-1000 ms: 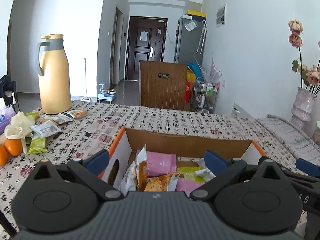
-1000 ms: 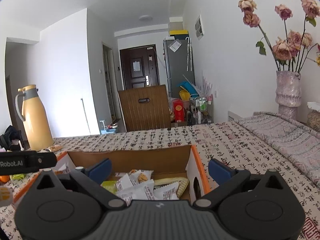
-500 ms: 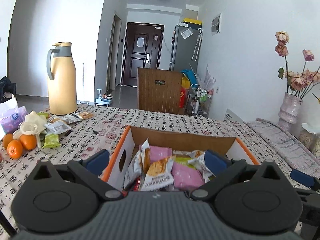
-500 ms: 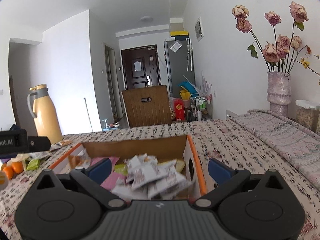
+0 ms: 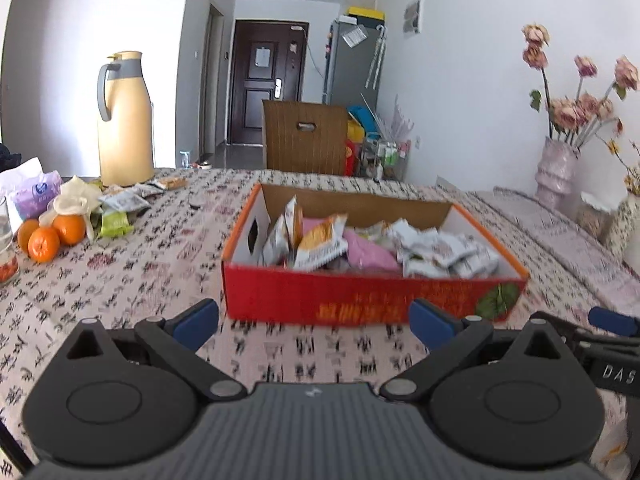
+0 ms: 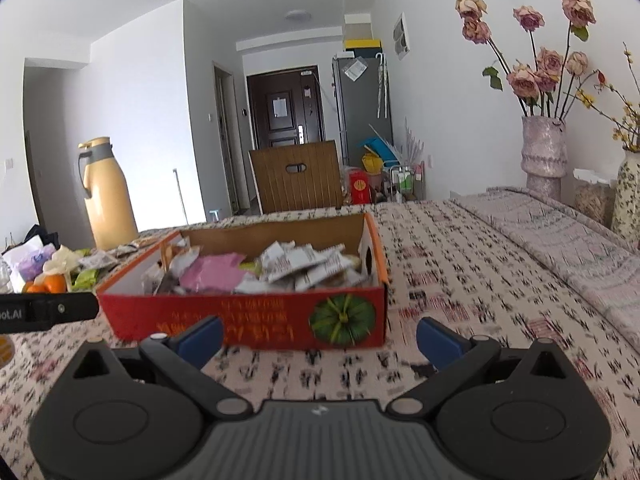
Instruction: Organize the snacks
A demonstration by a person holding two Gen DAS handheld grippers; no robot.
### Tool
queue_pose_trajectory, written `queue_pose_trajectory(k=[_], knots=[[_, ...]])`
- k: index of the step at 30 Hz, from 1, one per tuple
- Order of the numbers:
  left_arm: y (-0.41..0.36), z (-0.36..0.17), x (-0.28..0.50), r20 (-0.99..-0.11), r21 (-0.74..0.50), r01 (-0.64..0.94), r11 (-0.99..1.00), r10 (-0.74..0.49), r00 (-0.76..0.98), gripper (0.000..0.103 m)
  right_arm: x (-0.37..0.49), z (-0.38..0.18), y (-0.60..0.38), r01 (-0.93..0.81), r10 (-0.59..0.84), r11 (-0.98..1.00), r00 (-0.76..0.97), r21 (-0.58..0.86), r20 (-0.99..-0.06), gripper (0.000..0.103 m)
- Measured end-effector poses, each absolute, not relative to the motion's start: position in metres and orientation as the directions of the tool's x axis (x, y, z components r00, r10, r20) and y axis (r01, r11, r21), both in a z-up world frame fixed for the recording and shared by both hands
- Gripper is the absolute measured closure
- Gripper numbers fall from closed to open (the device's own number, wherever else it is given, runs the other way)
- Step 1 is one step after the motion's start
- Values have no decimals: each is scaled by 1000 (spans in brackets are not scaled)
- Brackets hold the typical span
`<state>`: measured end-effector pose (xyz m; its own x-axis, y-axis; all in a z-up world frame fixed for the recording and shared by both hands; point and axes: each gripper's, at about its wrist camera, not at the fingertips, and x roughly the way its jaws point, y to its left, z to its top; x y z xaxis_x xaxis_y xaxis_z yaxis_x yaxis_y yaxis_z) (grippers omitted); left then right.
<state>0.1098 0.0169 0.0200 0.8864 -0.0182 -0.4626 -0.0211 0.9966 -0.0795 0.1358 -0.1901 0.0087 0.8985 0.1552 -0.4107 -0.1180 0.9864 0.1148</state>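
The shallow red cardboard box with an orange rim (image 5: 372,298) sits flat on the worktop covered in a pale cloth printed with dark characters (image 5: 132,280), its long printed side facing both cameras. Inside lies a loose heap of snack packets: white sachets (image 5: 444,252) crowd the right half, a pink pouch (image 5: 368,254) lies in the middle, and an orange-and-white packet (image 5: 320,242) leans up at the left among others standing on edge. The left gripper (image 5: 316,320) hangs in front of the box with its blue-tipped jaws spread wide and nothing between them; the right gripper (image 6: 320,334) is likewise wide apart and empty, level with the box's near wall. Neither touches the cardboard. Both appear held back from the box to give a clear view of its contents. Further packets (image 5: 120,204) remain outside the box, scattered at the foot of the tall beige thermos jug with a grey handle (image 5: 124,120), beside a few oranges (image 5: 52,236) (the green sachet (image 5: 114,224) among them lies nearest the fruit). These are well apart from the box, so the job looks unfinished: the left gripper, being on that side, seems best placed to fetch them. The packets are thin and slippery, so a pinch at an edge may let one slide.
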Motion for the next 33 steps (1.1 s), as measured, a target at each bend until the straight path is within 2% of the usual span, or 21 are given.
queue_pose_trajectory(k=[16, 33], knots=[[14, -16, 81, -551, -66, 9, 998, -44, 833, 0, 104, -16, -203, -113, 157, 986, 860, 120, -486, 0], [8, -17, 74, -554, -56, 27, 998, -54, 831, 0, 98, -16, -200, -128, 168, 985, 856, 115, -488, 0]])
